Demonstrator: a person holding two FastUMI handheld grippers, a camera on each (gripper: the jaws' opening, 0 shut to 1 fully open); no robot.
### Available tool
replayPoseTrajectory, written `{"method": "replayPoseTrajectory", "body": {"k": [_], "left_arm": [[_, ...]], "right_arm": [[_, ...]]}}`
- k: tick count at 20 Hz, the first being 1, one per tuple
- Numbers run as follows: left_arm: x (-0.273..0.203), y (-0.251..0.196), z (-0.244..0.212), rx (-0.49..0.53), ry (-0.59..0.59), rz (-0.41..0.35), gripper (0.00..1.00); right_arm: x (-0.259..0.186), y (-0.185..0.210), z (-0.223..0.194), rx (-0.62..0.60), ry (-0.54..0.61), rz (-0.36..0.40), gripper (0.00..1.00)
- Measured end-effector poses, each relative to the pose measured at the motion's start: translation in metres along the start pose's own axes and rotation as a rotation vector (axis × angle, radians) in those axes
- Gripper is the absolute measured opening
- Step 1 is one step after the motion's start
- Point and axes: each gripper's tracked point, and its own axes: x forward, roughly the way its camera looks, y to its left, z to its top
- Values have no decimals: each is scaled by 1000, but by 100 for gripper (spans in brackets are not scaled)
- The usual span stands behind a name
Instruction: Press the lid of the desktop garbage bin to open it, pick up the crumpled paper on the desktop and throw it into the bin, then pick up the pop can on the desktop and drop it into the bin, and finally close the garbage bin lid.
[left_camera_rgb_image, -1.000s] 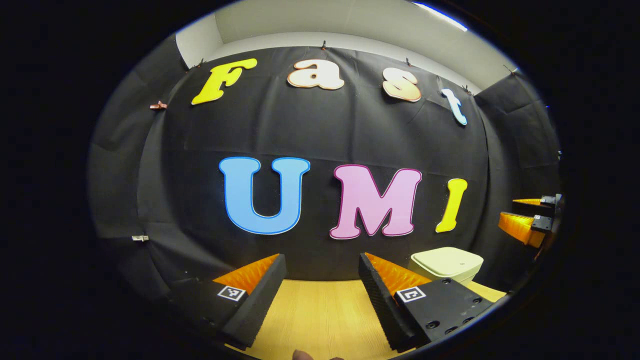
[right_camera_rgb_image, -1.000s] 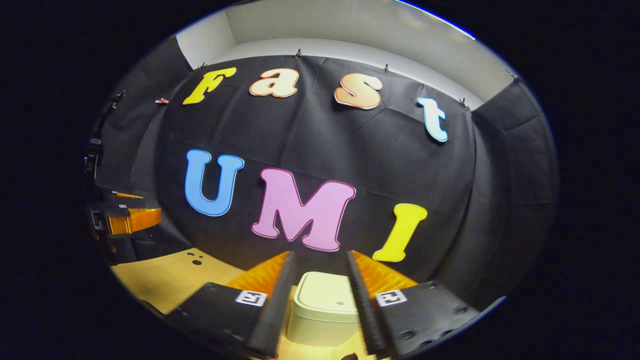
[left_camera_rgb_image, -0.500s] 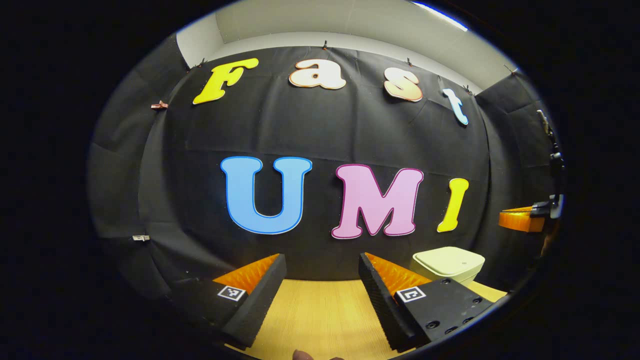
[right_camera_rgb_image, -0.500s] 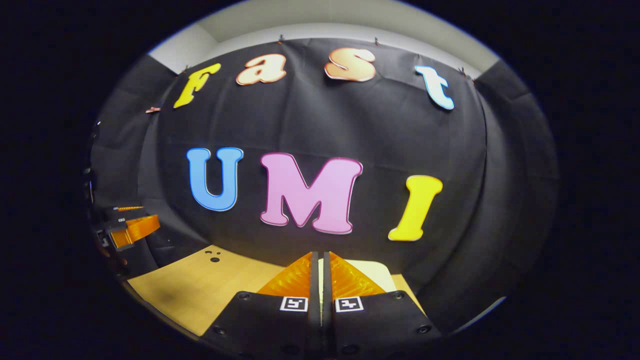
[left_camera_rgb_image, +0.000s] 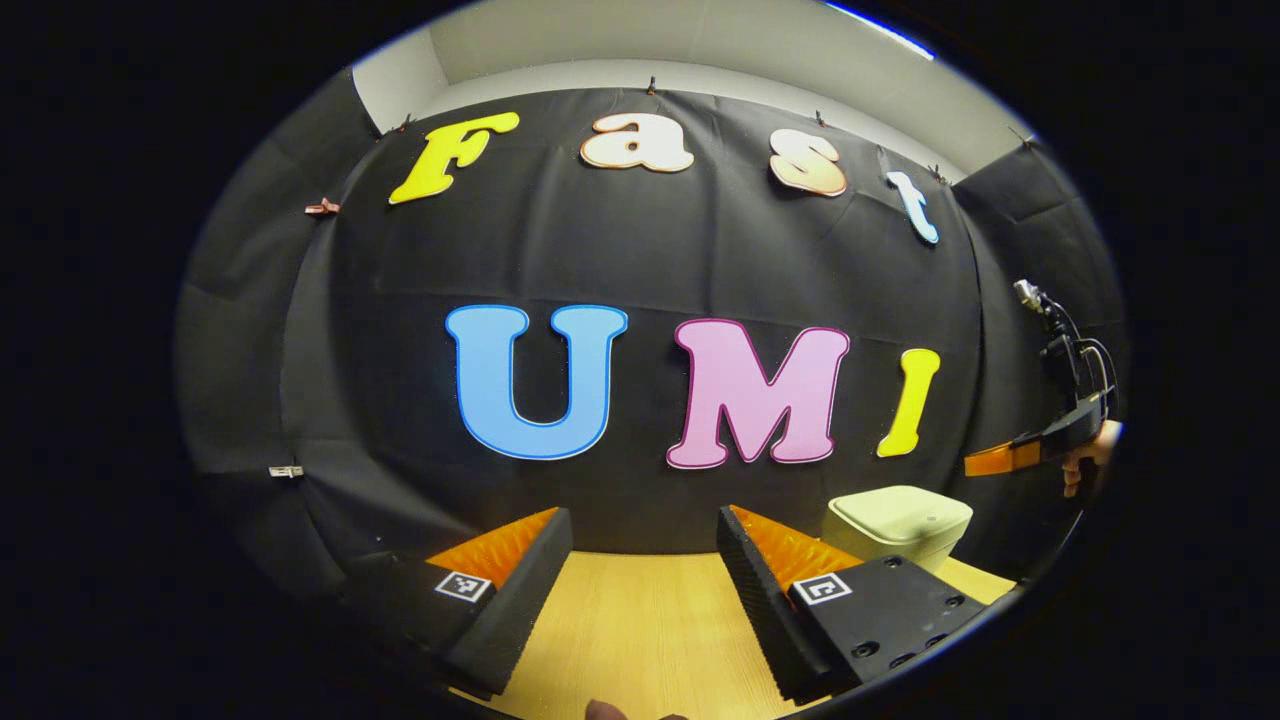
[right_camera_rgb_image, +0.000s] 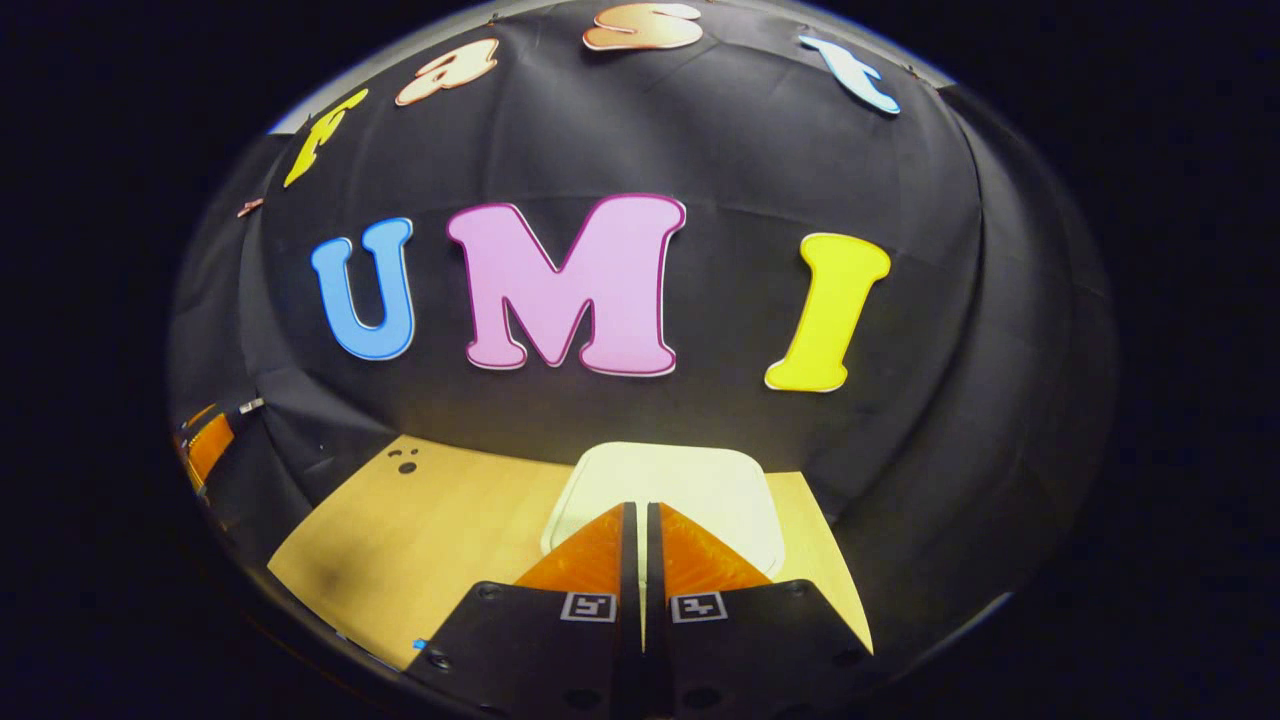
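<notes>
1. We see a wooden tabletop (right_camera_rgb_image: 430, 530) against the booth's black cloth wall (left_camera_rgb_image: 640, 260).
2. The pale garbage bin (right_camera_rgb_image: 665, 485) stands near the wall, its lid down.
3. Our right gripper (right_camera_rgb_image: 640, 515), fingers pressed together on nothing, points at the lid from above.
4. Our left gripper (left_camera_rgb_image: 645, 545) hangs spread wide and empty, the bin (left_camera_rgb_image: 897, 520) off to its right.

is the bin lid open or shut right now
Shut. The lid lies flat on the bin with no gap in either view. The right gripper, fingers closed together, points down at it.
</notes>
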Motion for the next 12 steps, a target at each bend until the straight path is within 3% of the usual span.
{"method": "replayPoseTrajectory", "body": {"k": [12], "left_arm": [[-2,7,-12,-7,29,38,94]], "right_arm": [[51,-13,-59,-15,167,0,5]]}}
